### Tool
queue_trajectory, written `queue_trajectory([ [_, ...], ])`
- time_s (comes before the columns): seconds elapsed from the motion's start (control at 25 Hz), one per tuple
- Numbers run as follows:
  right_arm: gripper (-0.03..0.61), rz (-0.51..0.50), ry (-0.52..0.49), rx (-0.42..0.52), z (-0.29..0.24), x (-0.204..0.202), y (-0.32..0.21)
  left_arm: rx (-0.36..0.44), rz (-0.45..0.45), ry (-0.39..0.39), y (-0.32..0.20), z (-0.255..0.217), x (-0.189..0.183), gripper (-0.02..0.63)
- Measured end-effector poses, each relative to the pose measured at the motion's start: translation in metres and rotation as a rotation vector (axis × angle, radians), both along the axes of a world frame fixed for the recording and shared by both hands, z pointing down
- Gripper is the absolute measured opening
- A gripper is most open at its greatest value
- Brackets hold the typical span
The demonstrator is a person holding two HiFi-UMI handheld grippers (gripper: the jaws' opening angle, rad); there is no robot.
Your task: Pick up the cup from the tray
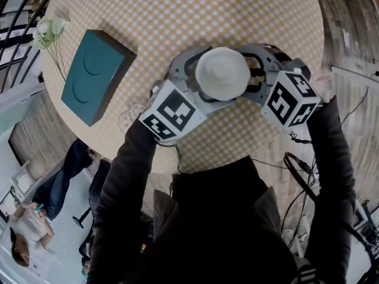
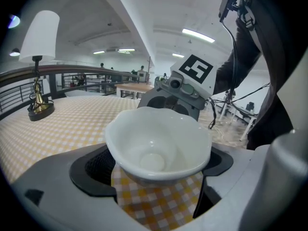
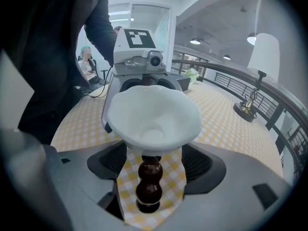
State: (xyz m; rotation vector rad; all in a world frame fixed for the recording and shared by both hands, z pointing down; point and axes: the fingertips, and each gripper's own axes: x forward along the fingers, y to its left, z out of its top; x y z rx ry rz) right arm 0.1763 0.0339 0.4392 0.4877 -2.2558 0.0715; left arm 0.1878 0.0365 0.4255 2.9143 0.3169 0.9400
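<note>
A white cup [image 1: 222, 73] with a wavy rim sits atop a dark brown beaded stem [image 3: 149, 186]. It is over the yellow checked table [image 1: 177, 16], and both grippers face each other around it. In the left gripper view the cup [image 2: 159, 146] is wedged between the black pads [image 2: 94, 170] of my left gripper [image 1: 192, 70], which is shut on its bowl. In the right gripper view the bowl [image 3: 154, 117] rests between the pads [image 3: 202, 162] of my right gripper [image 1: 257, 70]. The stem hangs in that gap, touching neither side. No tray shows in any view.
A teal box [image 1: 95, 76] lies on the table's left side, with white flowers [image 1: 47, 31] beyond it. A clear glass [image 1: 129, 118] stands near the table's near edge. A table lamp [image 3: 262, 57] stands farther off. Cables [image 1: 296, 170] trail on the floor at the right.
</note>
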Motion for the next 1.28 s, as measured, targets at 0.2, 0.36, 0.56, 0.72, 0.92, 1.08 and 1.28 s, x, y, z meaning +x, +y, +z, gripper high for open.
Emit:
queue_trajectory([
  [0.2, 0.337, 0.042, -0.022, 0.009, -0.002, 0.008, 0.002, -0.004, -0.031, 0.001, -0.001, -0.003, -0.008, 0.523],
  [0.36, 0.337, 0.058, -0.019, 0.025, -0.007, 0.009, 0.004, 0.015, -0.058, 0.0, -0.004, -0.009, -0.016, 0.526],
  [0.56, 0.337, 0.157, -0.055, 0.061, -0.016, 0.024, 0.007, 0.088, -0.119, -0.036, -0.015, -0.014, -0.028, 0.535],
  [0.72, 0.337, 0.224, -0.077, 0.082, -0.035, 0.038, 0.015, 0.051, -0.187, -0.049, -0.021, -0.03, -0.042, 0.54],
  [0.92, 0.337, 0.262, -0.087, 0.111, -0.06, 0.045, 0.031, 0.045, -0.264, -0.01, -0.018, -0.062, -0.062, 0.538],
  [1.08, 0.337, 0.357, -0.194, 0.223, -0.106, 0.042, 0.027, 0.016, -0.349, 0.096, -0.011, -0.108, -0.071, 0.538],
  [1.28, 0.336, 0.504, -0.514, 0.355, -0.186, 0.014, 0.016, -0.009, -0.471, 0.296, -0.01, -0.18, -0.073, 0.519],
])
